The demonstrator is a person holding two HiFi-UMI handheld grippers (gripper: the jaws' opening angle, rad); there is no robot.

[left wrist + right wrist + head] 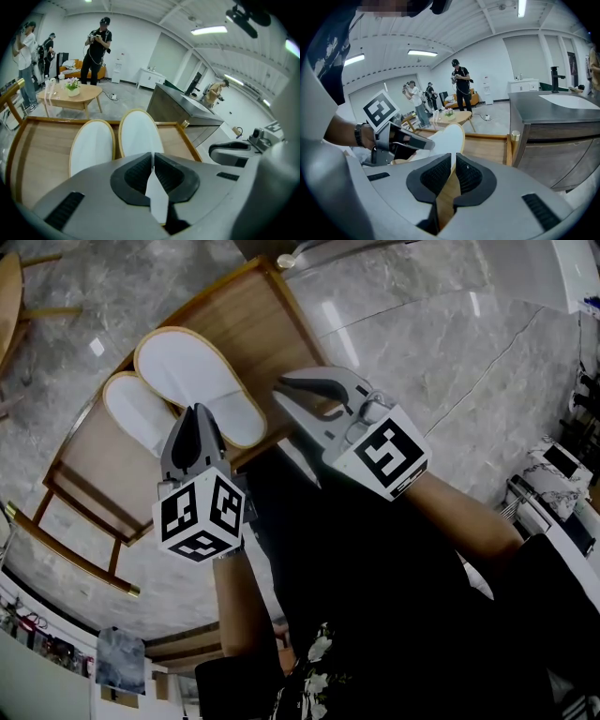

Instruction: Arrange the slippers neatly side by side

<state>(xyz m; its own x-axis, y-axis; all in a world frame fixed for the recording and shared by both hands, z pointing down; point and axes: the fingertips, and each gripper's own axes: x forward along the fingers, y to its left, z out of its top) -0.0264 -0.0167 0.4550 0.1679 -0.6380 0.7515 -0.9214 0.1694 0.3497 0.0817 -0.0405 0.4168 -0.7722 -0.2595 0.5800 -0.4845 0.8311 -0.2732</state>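
Two white slippers (197, 381) lie flat on the wooden table (267, 320), upper left of the head view. Their long edges touch and their toes point toward the upper left corner.

Left gripper view: right-hand slipper (138, 136) has its toe a shade farther up the frame than the left-hand slipper (92, 145). This may only be the lens; cannot say.

Left hand-held gripper (199, 415) is poised over the heel end of the pair, tips pressed together, nothing between them. Contact with the slippers cannot be told.

Right hand-held gripper (281, 385) is at frame centre, over the table's right-hand edge and beside the pair. Its jaws are all but together and empty; only wood and slipper show through the slit.

Step in hand, by my reading: the placing is done and the pair reads as side by side. This is the final check or trim.

Next move calls for, at most, a light closed-tip nudge at a heel to even the toes without splitting the pair. Otherwise, lift both hand-held grippers clear without dragging a slipper.
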